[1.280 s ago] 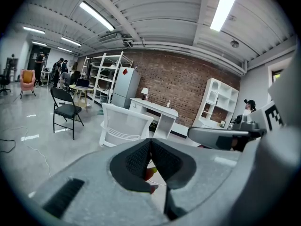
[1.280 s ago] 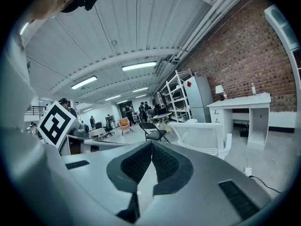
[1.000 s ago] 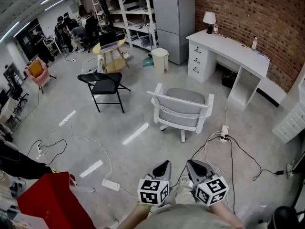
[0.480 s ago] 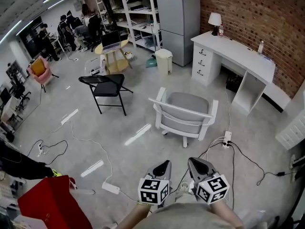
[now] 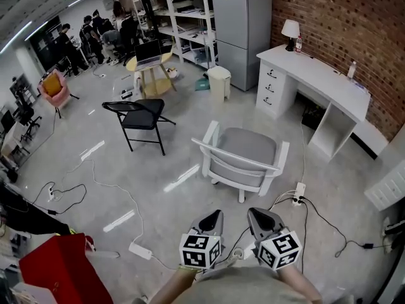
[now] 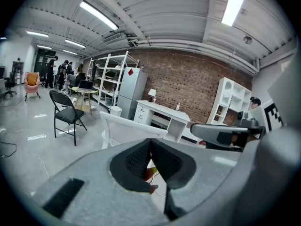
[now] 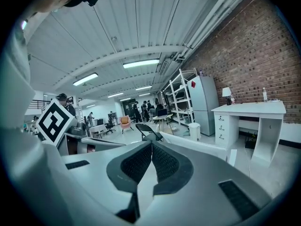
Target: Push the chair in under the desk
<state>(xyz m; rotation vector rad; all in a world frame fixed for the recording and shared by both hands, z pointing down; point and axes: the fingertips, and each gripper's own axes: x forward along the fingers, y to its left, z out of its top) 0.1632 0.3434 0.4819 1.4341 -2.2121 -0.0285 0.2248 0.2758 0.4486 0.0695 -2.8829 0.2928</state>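
Bin [image 5: 219, 81] by the fridge [image 5: 239, 27]: white, contents not visible. Red box [image 5: 57, 271] at lower left: can't tell what's inside. Rack [image 5: 183, 18] shelves hold small stuff, too small to identify. Desk [image 5: 316, 78] is against the brick wall, drawers shut, lamp [image 5: 290, 29] and bottle [image 5: 352, 69] on top. The kneehole is open with something dark at the back.

Left gripper [image 5: 215, 216]: jaws fully together, nothing between the pads. Right gripper [image 5: 253, 213]: same, closed and empty. The two are side by side at bottom centre of the head view, both pointing at the chair.

Chair [image 5: 243, 154]: white frame, grey seat, on open floor, backrest towards the grippers. It stands between the grippers and the desk, well apart from the desk, not under it. No contact: bare floor and cables [image 5: 291, 201] lie between the jaw tips and the backrest. In the left gripper view the backrest is just above the closed tips; in the right gripper view it runs right of them.

Black folding chair [image 5: 139, 114] is off to the left, clear of the path.
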